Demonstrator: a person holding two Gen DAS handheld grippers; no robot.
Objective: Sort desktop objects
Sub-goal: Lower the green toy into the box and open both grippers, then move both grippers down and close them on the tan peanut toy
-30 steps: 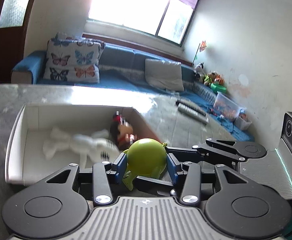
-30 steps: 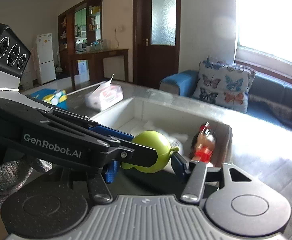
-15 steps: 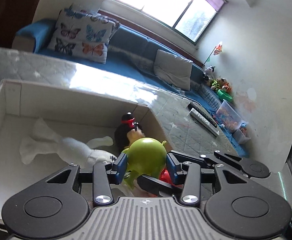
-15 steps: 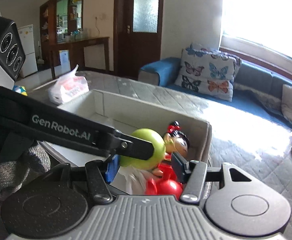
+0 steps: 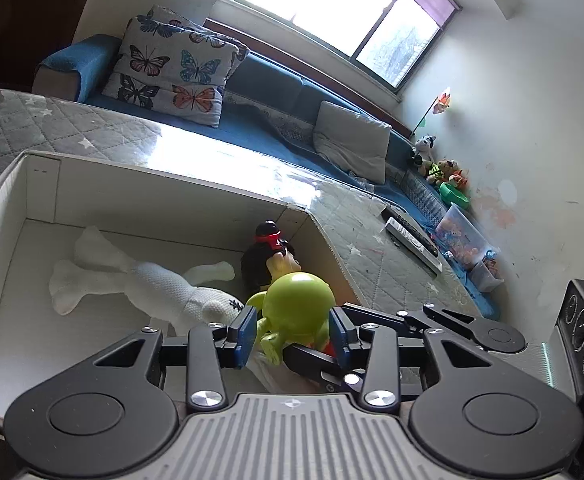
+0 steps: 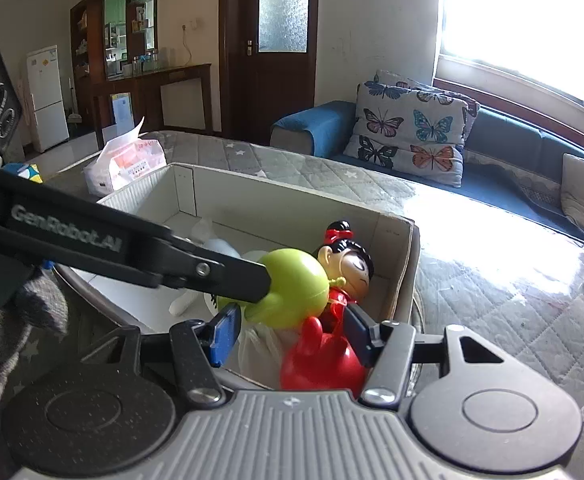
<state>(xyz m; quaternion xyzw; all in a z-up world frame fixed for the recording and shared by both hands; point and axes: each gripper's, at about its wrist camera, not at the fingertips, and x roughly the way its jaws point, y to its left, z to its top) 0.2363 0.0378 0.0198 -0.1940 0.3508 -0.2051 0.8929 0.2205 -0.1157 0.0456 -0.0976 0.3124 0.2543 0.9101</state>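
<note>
My left gripper (image 5: pixel 294 330) is shut on a lime-green round toy (image 5: pixel 298 307) and holds it over the near right corner of a white cardboard box (image 5: pixel 7 216). In the box lie a white plush toy (image 5: pixel 139 280) and a doll with black hair, a red bow and a red dress (image 5: pixel 269 254). In the right wrist view the green toy (image 6: pixel 292 286) hangs above the doll (image 6: pixel 344 264), with the left gripper's finger across it. My right gripper (image 6: pixel 292 330) is open, its jaws on either side of the green toy and the doll's red body, gripping neither.
The box (image 6: pixel 408 240) stands on a grey quilted table cover. A tissue pack (image 6: pixel 127 162) lies beyond the box's left side. Remote controls (image 5: pixel 412 236) lie on the table to the right. A blue sofa with a butterfly cushion (image 5: pixel 171 72) runs behind.
Both grippers have moved forward and down over the box. The green toy, still held by the left gripper, has gone from in front of the box to above the doll inside it.
</note>
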